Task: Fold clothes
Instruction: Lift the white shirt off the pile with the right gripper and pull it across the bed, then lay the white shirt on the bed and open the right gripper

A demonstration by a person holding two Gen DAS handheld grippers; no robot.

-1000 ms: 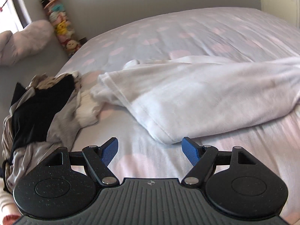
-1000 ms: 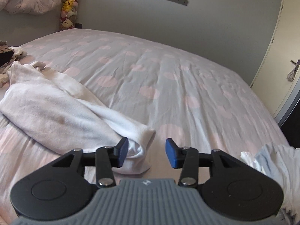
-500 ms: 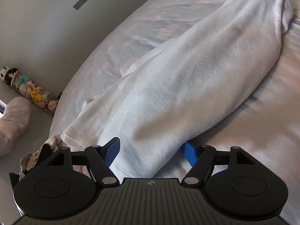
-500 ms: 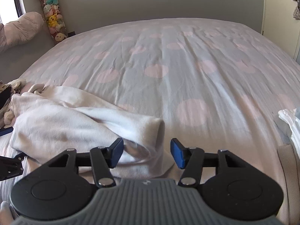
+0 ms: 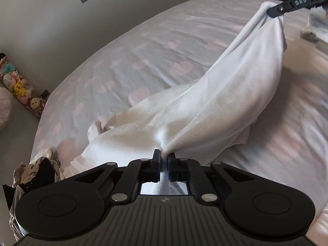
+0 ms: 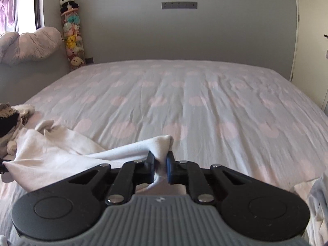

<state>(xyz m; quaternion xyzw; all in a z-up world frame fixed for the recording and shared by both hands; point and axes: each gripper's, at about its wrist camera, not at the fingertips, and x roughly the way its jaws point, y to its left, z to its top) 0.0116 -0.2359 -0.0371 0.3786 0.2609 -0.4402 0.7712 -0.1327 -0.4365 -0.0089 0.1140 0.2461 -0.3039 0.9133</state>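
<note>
A white fleecy garment (image 5: 221, 106) stretches across the bed between my two grippers. My left gripper (image 5: 163, 157) is shut on one end of it, with cloth bunched between the blue pads. At the top right of the left wrist view the right gripper (image 5: 275, 10) pinches the other end and lifts it off the bed. In the right wrist view my right gripper (image 6: 160, 159) is shut on a white corner of the garment (image 6: 61, 145), which trails away to the left over the sheet.
The bed has a grey sheet with pink dots (image 6: 194, 102). A heap of dark and beige clothes (image 5: 34, 174) lies at the bed's left edge. More pale cloth (image 6: 317, 201) sits at the right. A tube of plush toys (image 6: 71, 32) stands by the wall.
Both grippers were open around the garment's ends half a second ago; now both have shut on the cloth. The right end has risen off the bed.
</note>
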